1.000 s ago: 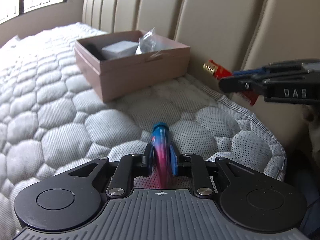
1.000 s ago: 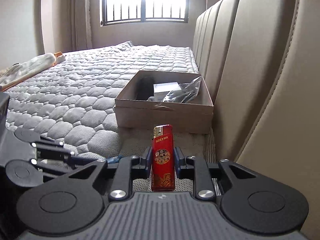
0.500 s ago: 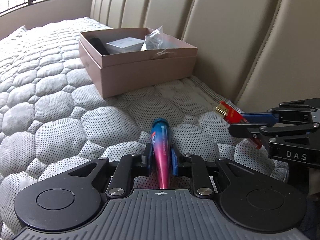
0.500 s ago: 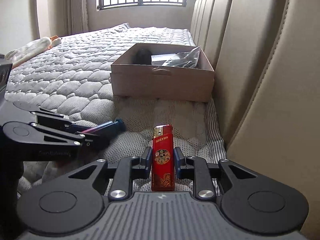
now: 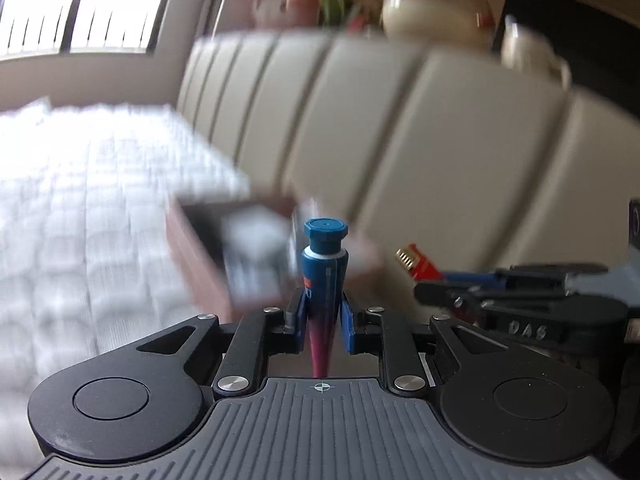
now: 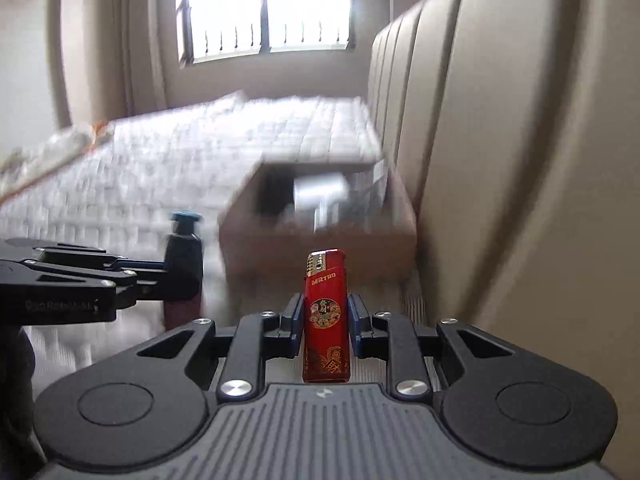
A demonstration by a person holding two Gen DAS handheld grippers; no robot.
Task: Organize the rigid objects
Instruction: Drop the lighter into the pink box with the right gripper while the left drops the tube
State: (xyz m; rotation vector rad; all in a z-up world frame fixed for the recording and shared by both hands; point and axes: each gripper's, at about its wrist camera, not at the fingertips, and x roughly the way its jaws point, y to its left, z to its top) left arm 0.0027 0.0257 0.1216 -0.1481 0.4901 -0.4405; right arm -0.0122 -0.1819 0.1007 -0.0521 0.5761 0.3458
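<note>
Now that you have swung both grippers up off the mattress [image 6: 120, 184], the box [image 6: 320, 236] sits blurred straight ahead of them instead of far off, so I judge you are carrying both loads to it. Your left gripper [image 5: 323, 320] is clamped on the tube [image 5: 324, 276], long axis along the fingers, blue cap pointing toward the box. Your right gripper [image 6: 325, 314], just beside it on the headboard [image 6: 500, 160] side, pinches the lighter [image 6: 326, 316] likewise, metal head toward the box.
</note>
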